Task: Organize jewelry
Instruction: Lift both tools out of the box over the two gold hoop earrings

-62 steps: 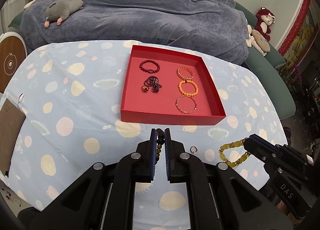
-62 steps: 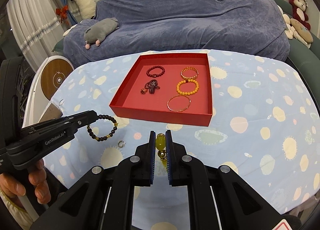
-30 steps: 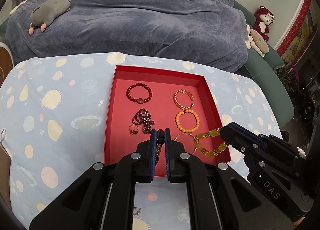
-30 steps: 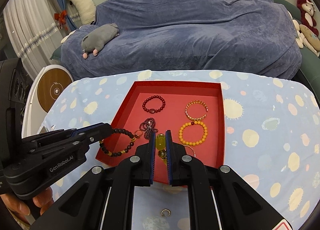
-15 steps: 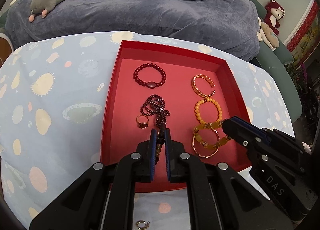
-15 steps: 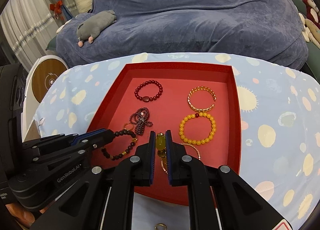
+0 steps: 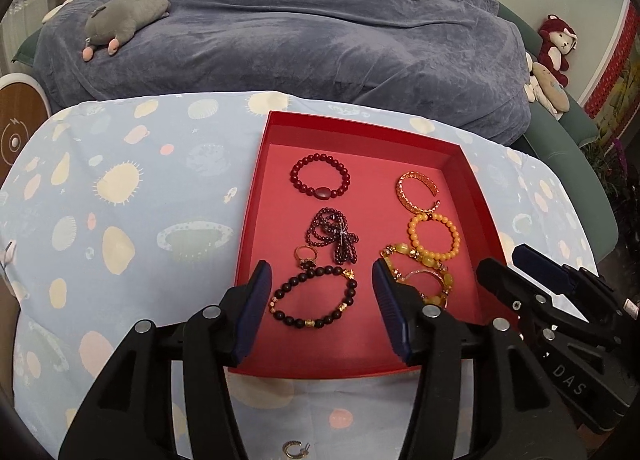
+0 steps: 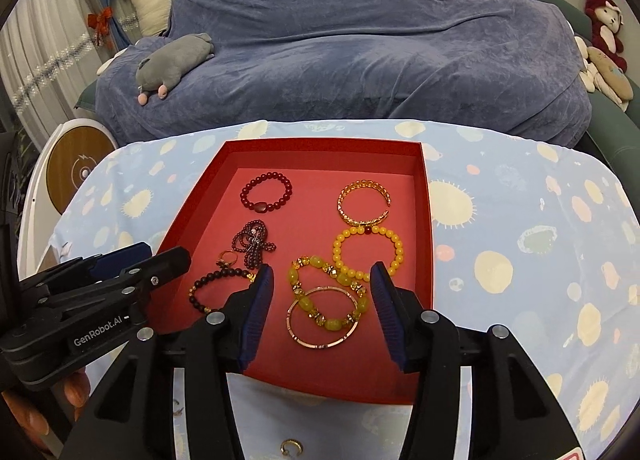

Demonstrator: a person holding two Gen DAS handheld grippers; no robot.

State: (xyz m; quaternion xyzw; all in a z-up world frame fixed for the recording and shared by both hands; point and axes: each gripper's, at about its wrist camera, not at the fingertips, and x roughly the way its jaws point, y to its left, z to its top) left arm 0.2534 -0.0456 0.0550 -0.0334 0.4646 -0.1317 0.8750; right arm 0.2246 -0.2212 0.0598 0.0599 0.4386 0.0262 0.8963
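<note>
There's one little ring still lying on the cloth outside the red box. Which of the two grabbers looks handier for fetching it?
Probably either; slightly the right gripper. Both stand open and empty over the red box, and the small ring lies on the cloth just below both, near centre in each view. In the right view it sits almost dead centre.

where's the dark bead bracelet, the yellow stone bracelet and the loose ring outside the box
dark bead bracelet (image 7: 313, 323): left wrist view, near-side beads.
yellow stone bracelet (image 8: 333, 324): right wrist view, a near-side stone.
loose ring (image 7: 293, 449): left wrist view, its band, on the tablecloth.
</note>
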